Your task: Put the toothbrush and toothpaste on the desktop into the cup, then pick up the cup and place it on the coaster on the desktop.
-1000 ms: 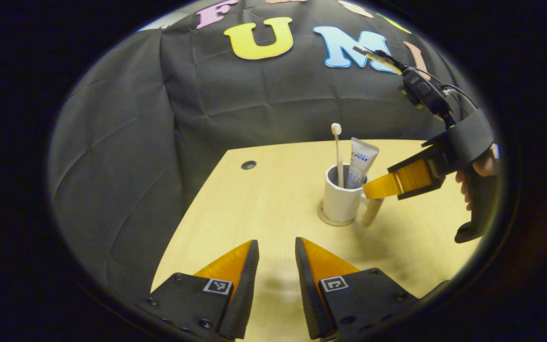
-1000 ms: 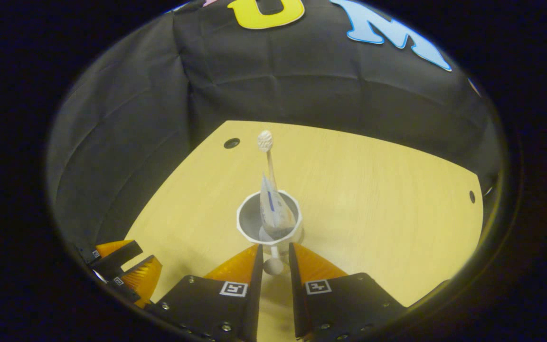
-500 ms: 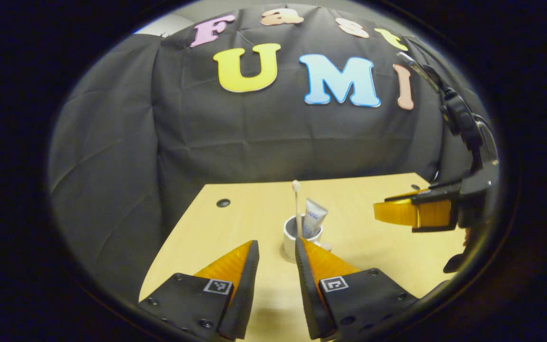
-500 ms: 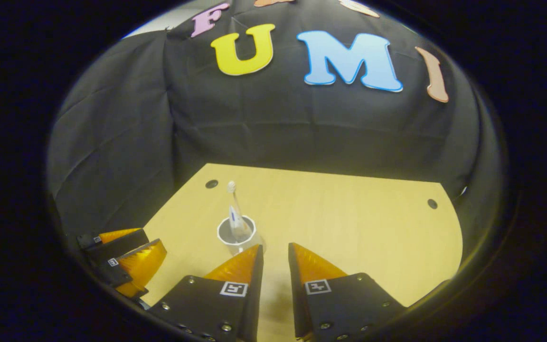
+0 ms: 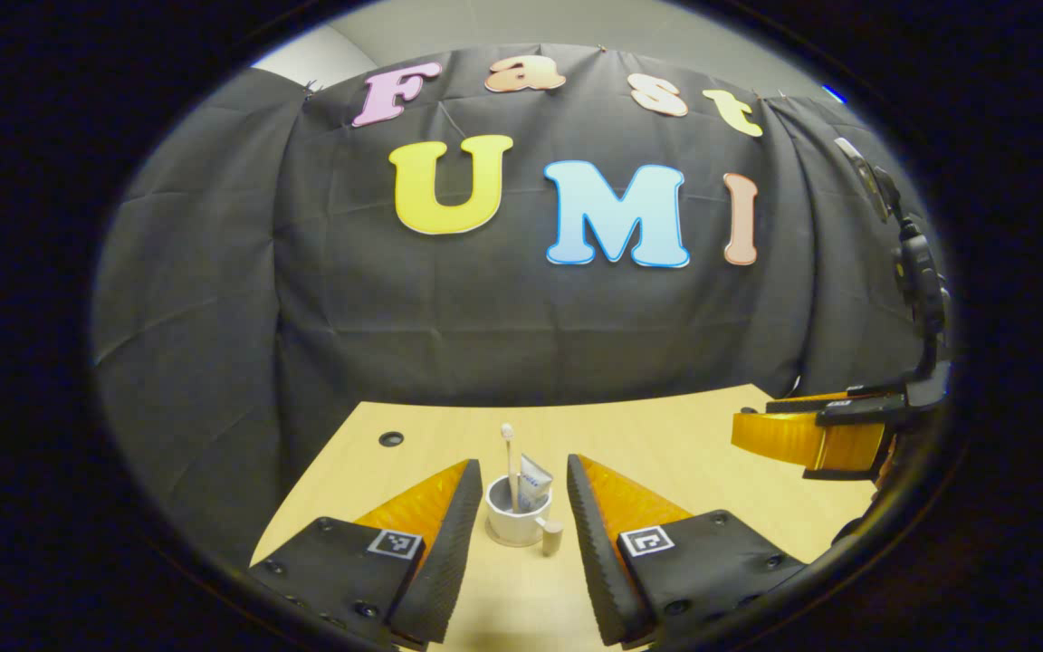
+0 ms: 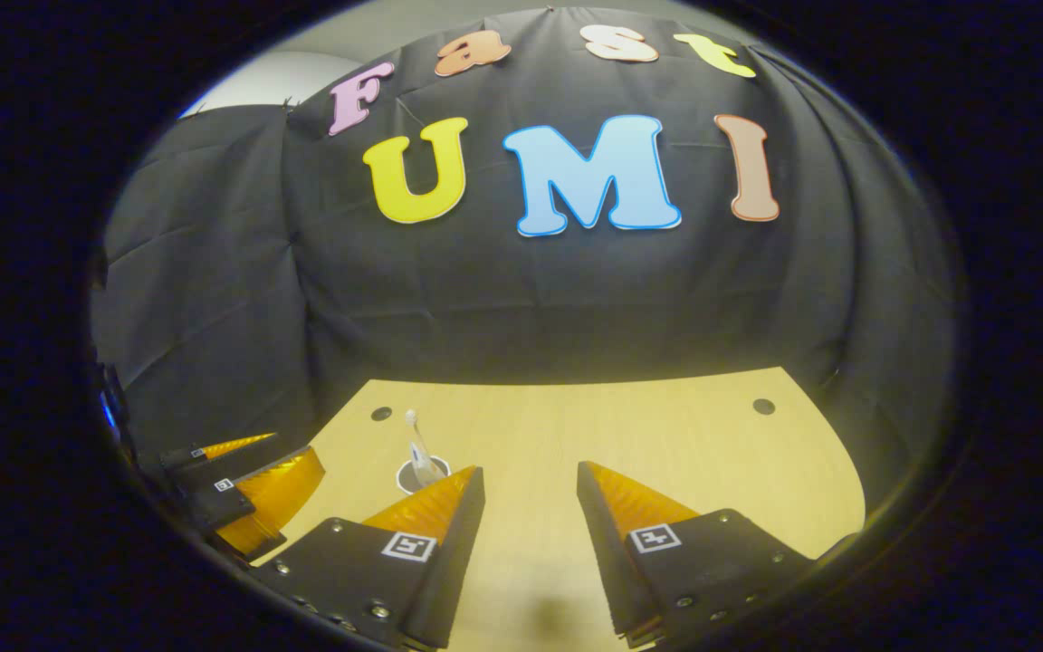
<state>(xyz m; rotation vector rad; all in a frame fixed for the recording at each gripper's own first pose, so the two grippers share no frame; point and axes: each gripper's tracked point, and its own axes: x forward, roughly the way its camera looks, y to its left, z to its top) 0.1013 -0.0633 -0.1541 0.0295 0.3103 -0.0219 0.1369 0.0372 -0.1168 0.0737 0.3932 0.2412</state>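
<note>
Cup with toothbrush and toothpaste looks parked, so I'd pull my left hand-held gripper and right hand-held gripper, both spread and empty, straight away without bumping it.

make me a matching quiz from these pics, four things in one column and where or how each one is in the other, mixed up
Things:
1. toothbrush
2. cup
3. left tongs
4. desk

States:
A. open and empty
B. pale wood, with round holes near its far edge
C. standing upright in the cup, head up
D. white, holding the toothpaste

Pairs: 1-C, 2-D, 3-A, 4-B
</note>
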